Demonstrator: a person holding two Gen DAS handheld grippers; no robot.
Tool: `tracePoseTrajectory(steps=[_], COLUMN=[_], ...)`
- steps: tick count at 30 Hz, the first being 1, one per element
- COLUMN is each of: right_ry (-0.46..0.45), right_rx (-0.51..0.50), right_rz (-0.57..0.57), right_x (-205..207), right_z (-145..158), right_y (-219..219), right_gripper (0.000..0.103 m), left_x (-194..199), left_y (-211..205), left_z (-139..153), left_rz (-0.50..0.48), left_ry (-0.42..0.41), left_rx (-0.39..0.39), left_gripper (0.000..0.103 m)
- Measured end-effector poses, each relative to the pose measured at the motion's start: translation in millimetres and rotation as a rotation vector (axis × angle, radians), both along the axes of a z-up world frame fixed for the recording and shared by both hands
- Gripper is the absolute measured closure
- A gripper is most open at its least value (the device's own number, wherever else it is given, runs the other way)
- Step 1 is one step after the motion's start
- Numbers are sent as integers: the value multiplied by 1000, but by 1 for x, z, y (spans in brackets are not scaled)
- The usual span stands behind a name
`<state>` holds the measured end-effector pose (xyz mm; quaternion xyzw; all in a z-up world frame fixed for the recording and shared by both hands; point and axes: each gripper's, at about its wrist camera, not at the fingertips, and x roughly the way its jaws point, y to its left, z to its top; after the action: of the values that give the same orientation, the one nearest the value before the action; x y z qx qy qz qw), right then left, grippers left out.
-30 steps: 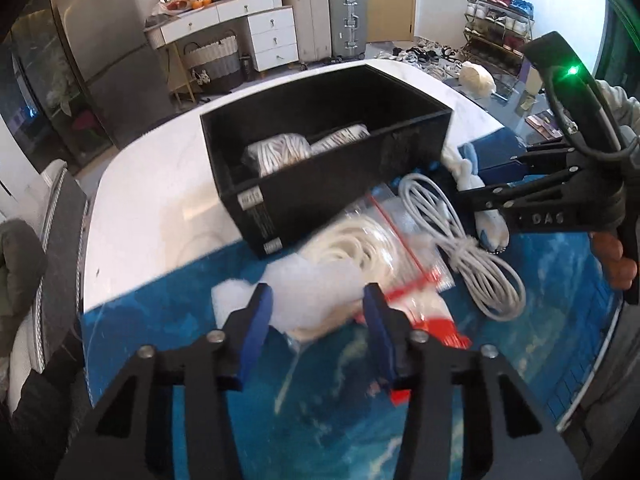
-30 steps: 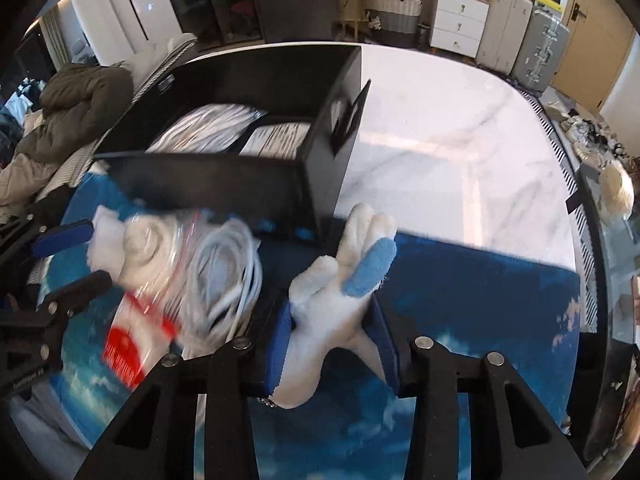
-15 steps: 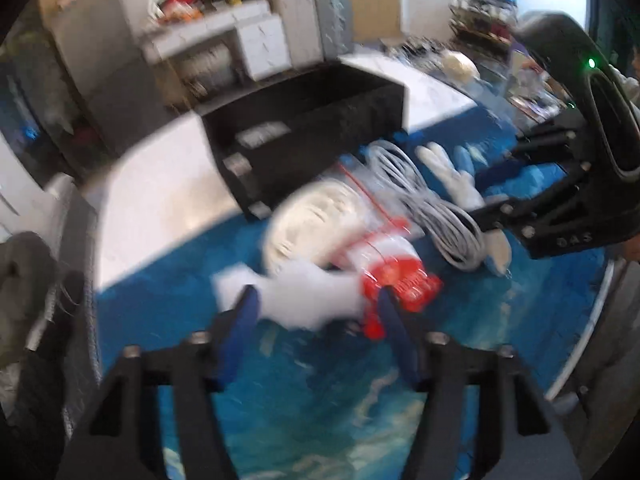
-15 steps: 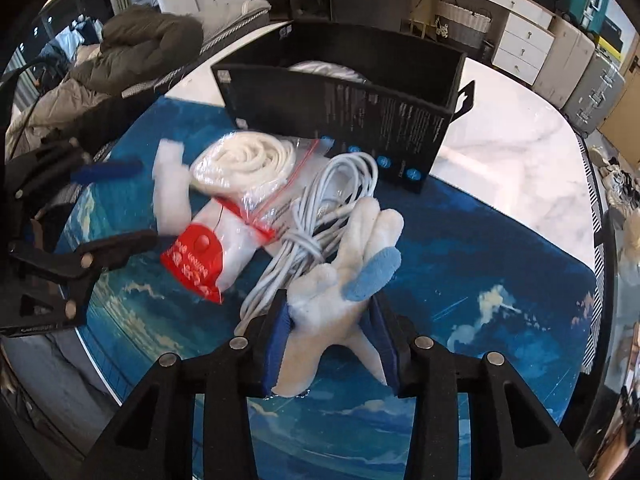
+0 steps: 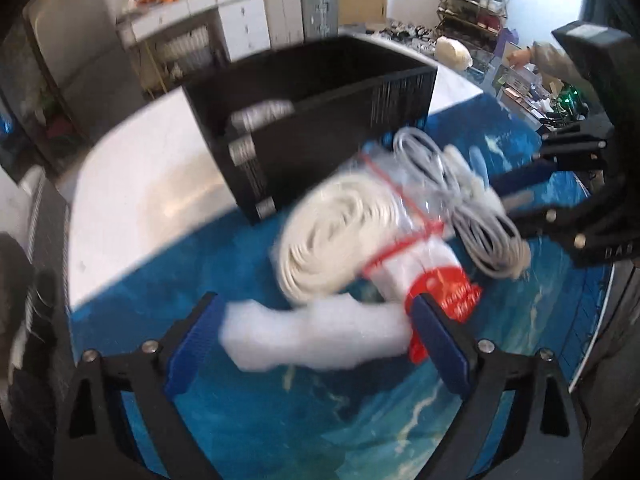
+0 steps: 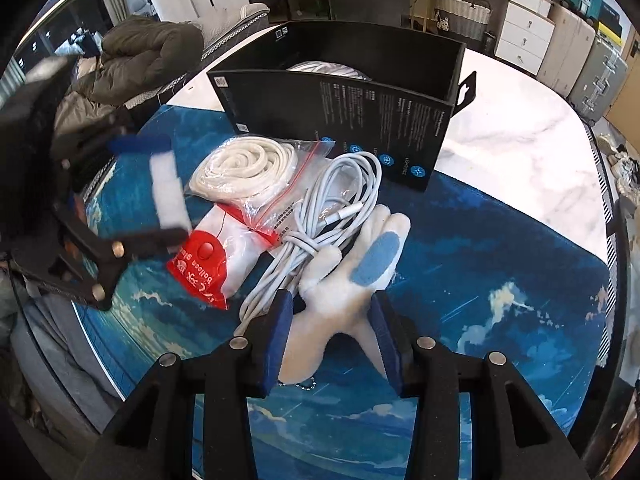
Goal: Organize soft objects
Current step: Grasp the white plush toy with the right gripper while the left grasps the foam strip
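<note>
Left wrist view: a white foam strip lies crosswise between the blue pads of the left gripper, one end against the left pad and the other reaching the right pad. The jaws stand wide, spanning the strip's full length, and blur hides whether the pads press it or only flank it — I cannot tell if it is grasped. Just beyond it on the blue mat lies a clear bag of coiled white rope, touching a red-labelled packet and, to the right, a bundle of white cable. A black box stands open-topped behind them, half on the mat and half on the white table, with pale bundles inside. The right gripper reaches in from the right beside the cable.

Right wrist view: a white plush toy with a pale blue patch on one long ear sits pinched at its narrow middle between the right gripper pads — clamped on it, the jaws partly closed, ears pointing away towards the box and legs splaying back. A small bead chain hangs below it. The toy touches the cable bundle on its left. The rope bag and the red packet lie further left, and the left gripper has the foam strip upright between its fingers. The black box stands beyond, near the cable.
</note>
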<state>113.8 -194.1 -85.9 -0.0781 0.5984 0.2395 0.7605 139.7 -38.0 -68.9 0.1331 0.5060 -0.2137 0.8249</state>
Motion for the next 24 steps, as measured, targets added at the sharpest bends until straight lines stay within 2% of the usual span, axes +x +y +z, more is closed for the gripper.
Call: tracePoseTrajectory(steps=[5,8,11,14,20,23,24], right_ry=[9,-2,6,3,6,6,6], right_rx=[5,-13,-7,-18,-34,-68,-74], right_rz=[-14,-2,-15,-7,4,5,4], right_x=[2,3,5,9,15,14,14], right_z=[-5,-5,-6,-7,-14,-14,-15], right_y=[-1,1,1,8,9,4,1], right_gripper=[61,61,61,61,60,60,60], left_x=[-19,-30,-36,-32,-28,-34,-40], left_y=[0,2,4,3,3,6,6], left_z=[0,8,15,22,6,2,0], left_rz=[-4,-5,-52,-87,-138,-152,-163], left_ry=[46,8,1,-65,16,131,142], left_rx=[0,34,27,63,60,32,40], left_gripper=[8,8,8,8,8,10,12])
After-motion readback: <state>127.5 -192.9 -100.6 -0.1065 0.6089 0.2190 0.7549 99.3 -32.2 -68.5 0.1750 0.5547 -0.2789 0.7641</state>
